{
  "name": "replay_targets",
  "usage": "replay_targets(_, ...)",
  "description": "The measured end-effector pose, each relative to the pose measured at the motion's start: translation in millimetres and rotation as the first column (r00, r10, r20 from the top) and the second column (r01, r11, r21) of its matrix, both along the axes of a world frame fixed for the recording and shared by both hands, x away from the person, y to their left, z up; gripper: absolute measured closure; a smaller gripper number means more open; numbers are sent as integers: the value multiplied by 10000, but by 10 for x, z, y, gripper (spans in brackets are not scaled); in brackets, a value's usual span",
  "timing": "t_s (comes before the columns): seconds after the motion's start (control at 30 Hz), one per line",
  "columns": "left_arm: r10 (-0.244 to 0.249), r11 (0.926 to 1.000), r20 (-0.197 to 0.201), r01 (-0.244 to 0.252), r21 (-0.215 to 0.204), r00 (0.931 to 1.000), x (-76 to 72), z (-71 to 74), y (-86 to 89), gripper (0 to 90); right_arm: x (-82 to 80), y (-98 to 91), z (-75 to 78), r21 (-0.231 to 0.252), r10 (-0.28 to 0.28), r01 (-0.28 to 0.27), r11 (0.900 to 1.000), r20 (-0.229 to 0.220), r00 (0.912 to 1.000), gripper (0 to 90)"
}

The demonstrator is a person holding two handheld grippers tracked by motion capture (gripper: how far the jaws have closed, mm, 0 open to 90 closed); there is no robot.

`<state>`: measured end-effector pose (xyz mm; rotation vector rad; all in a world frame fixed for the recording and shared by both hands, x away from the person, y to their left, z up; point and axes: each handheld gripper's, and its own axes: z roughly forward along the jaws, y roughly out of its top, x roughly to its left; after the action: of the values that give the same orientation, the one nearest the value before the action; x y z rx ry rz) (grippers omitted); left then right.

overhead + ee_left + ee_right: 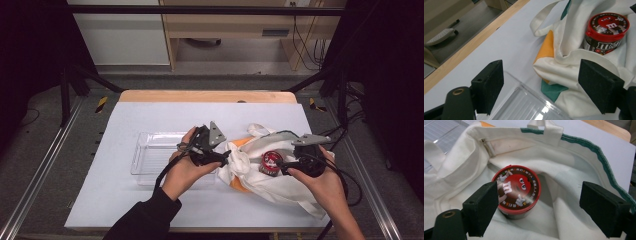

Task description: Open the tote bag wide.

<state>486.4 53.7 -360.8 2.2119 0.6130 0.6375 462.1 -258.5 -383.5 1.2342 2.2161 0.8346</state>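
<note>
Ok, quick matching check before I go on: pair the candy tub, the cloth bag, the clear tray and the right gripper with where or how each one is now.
Things:
1. candy tub
2. cloth bag
3. clear tray
4. right gripper

States:
A. lying on the table, mouth open
B. jaws apart, at the tub
C. on the table beside the bag
D. sitting in the bag's mouth

Pairs: 1-D, 2-A, 3-C, 4-B

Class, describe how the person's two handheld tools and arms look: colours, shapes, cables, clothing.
Both tools are black. The left tool and right tool each carry a grey three-cornered plate on top and trail a black cable. Seen close, the jaws end in blocky, matte black pads, with a brass-coloured ring at the base. The left forearm wears a dark sleeve; the right forearm is unsleeved.
</note>
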Motion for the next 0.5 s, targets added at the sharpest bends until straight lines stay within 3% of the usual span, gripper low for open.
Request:
replay_targets(0.2, 385, 9990, -60, -386, -223, 9992, 33, -33, 276, 196, 112, 60, -32, -248, 236, -246, 9994, -379, 9990, 127)
replay_targets(0.5, 802, 9939, -99, -807, -746, 9967, 25, -60, 618, 191, 165, 136, -49, -400, 808, -832, 9957, -588, 9950, 125)
